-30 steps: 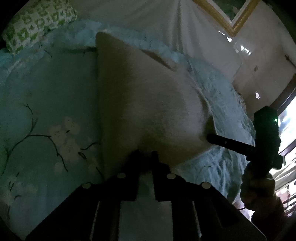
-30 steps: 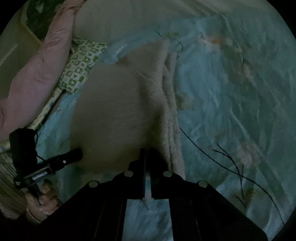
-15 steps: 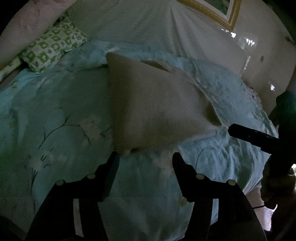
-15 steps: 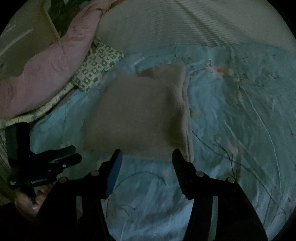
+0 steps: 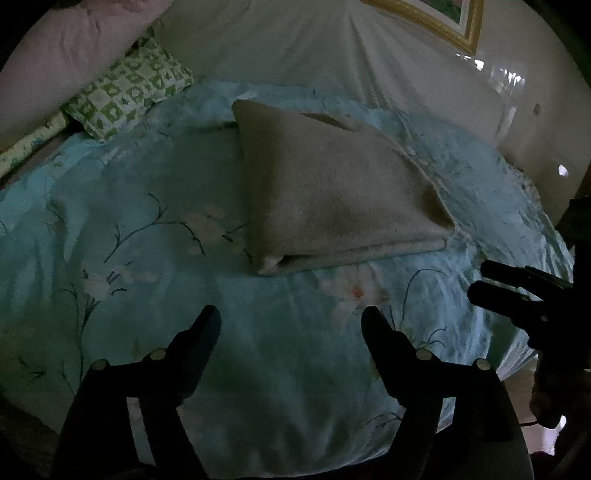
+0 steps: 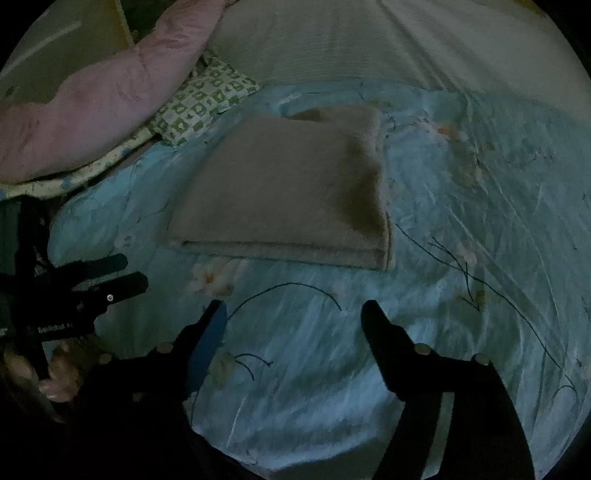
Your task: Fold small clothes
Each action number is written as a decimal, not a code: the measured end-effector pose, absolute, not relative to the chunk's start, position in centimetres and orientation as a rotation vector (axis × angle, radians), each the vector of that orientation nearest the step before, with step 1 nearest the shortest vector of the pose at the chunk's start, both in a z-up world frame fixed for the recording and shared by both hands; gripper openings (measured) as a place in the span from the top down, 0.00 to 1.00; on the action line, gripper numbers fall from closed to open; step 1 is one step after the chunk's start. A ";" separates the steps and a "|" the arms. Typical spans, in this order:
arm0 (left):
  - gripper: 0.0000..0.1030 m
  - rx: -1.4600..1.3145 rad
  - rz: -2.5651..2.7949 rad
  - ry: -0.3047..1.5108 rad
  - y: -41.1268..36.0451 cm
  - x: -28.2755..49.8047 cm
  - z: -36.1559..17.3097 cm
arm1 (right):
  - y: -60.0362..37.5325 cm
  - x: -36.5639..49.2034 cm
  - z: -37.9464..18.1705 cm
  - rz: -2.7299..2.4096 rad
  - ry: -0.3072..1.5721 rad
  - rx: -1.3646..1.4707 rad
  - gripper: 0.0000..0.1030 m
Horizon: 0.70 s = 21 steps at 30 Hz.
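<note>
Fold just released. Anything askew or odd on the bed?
Nothing stands out. The folded beige cloth lies flat on the blue floral bedspread, layers stacked fairly evenly, only a small flap peeking out at its far edge. Left gripper and right gripper have just been opening their jaws; nothing is between them.

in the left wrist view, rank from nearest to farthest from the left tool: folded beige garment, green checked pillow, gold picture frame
From the left tool:
1. Folded beige fleece garment, just ahead on the blue floral bedspread.
2. Green checked pillow, far left.
3. Gold picture frame, top right on the wall.
</note>
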<state>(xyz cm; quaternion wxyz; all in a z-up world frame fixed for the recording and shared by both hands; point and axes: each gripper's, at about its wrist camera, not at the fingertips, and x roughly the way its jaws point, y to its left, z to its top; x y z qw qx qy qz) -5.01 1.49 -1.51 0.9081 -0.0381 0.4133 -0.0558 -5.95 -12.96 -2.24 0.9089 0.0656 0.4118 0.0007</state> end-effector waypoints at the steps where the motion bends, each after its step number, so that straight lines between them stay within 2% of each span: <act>1: 0.22 -0.075 -0.110 0.852 1.4 -5.0 -1.4 | -12.8 -6.1 -2.3 -0.001 0.849 0.130 0.23; 7: 0.22 -0.055 -0.091 0.858 1.3 -4.6 -1.1 | -12.9 -5.9 -2.1 -0.009 0.842 0.121 0.17; 21: 0.19 0.016 -0.001 0.904 0.9 -0.9 -0.5 | -14.7 -2.9 -1.6 -0.024 0.847 0.149 0.11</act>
